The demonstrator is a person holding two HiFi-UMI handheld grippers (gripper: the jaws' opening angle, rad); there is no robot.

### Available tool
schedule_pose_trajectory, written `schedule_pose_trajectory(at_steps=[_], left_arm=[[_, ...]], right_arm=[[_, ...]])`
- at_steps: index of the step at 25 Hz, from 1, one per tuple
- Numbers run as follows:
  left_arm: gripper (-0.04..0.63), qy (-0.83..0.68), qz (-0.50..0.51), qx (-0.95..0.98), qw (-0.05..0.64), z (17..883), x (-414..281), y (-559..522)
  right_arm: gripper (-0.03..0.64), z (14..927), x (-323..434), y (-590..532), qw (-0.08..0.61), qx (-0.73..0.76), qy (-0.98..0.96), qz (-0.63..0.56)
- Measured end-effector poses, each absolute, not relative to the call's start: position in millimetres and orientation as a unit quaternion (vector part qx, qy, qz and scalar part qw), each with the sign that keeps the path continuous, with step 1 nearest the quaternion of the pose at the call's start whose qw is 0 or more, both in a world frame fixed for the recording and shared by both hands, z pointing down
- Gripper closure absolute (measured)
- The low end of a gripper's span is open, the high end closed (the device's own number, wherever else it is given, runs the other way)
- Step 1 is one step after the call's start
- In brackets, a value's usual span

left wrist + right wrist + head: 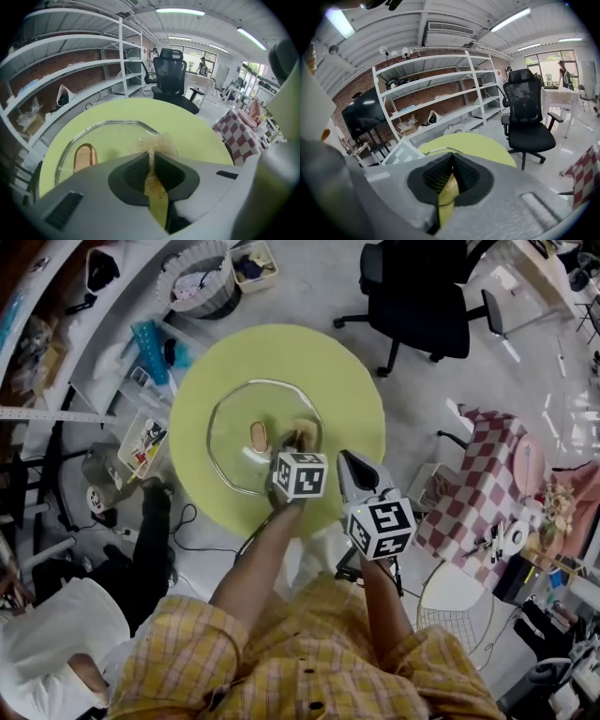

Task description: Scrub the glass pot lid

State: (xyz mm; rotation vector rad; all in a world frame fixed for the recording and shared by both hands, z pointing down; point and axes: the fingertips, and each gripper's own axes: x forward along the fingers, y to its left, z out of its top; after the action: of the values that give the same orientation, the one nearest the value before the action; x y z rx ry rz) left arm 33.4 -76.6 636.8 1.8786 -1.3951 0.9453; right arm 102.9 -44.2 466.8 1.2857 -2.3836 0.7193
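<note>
From above, a clear glass pot lid [236, 451] lies flat near the middle of a round yellow-green surface [349, 390], its copper-coloured loop handle [259, 434] facing up. So the top face is the one offered for scrubbing. The left gripper [292, 444] reaches over the lid's right half, with a pale golden wiry scrubber [304, 434] at its tip, down at the glass beside the handle. The right gripper [345, 461] hangs just right of the lid, over the bare surface. It looks parked there to stay out of the way, though it is close enough to steady the rim if the lid slides.

The left gripper view shows its jaws clamped tight on the scrubber [156, 142]. The tuft fans out beyond them so that fibre, not plastic, meets the glass. The lid's rim [115, 123] curves ahead and the handle [84, 157] sits off to the left, clear of the scrubbing path.

In the right gripper view the jaws [451, 161] are pressed together with nothing between them. Only the yellow-green surface shows through the slit. Beyond stand a black office chair [526, 112] and white metal shelving [436, 89].
</note>
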Motion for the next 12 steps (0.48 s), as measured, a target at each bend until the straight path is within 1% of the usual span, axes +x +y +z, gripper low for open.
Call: schedule_pose_trajectory(at_steps=[5, 12], left_arm=[[0.558, -0.5, 0.368, 0.729, 0.289, 638.4, 43.9, -61.7], [0.558, -0.451, 0.375, 0.754, 0.295, 640.6, 53.5, -45.2]], right_arm=[[0.618, 465.7, 102.1, -39.3, 0.171, 0.453, -0.837, 0.255], [0.618, 463.5, 103.1, -35.4, 0.172, 0.454, -0.836, 0.255]])
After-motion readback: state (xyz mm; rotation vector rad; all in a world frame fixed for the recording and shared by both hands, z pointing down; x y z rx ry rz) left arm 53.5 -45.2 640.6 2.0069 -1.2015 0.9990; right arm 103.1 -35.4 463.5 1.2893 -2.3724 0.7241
